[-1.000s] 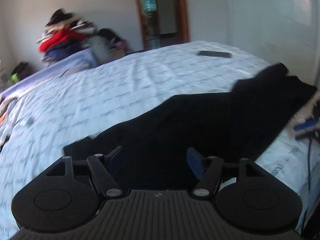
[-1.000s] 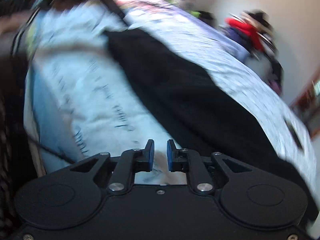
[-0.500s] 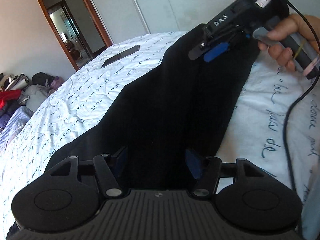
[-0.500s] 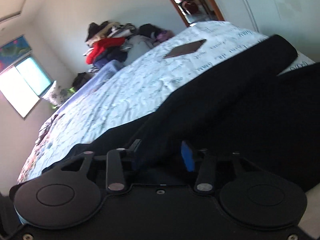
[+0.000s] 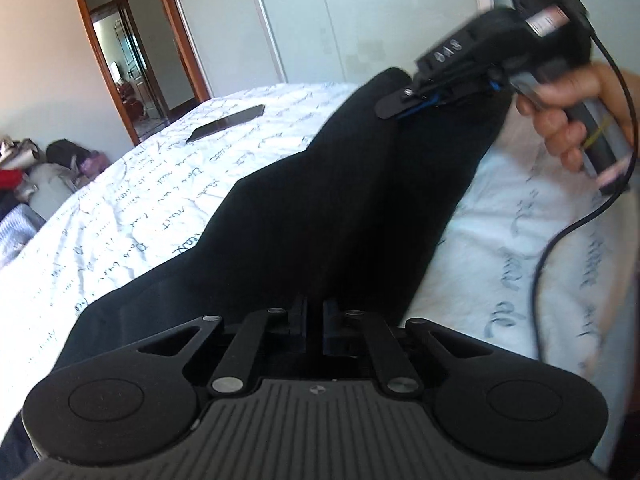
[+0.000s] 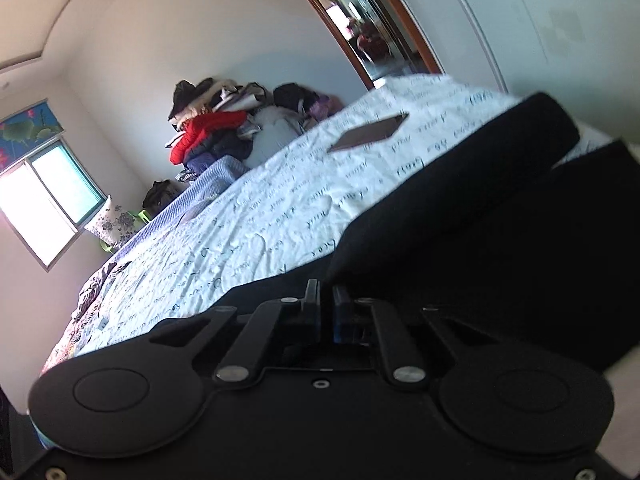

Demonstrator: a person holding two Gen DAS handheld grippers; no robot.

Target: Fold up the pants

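The black pants (image 5: pixel 340 208) lie along the near edge of the bed (image 5: pixel 152 208); the left gripper (image 5: pixel 314 312) has clamped shut on cloth at one end, and the right gripper (image 6: pixel 325 300), its jaws closing, pinches cloth at the other. This looks like the grasping step; next, both ends should lift together and carry across into a fold. No containers show.

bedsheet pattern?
White bedsheet printed with dark cursive handwriting; clearest in the right wrist view.
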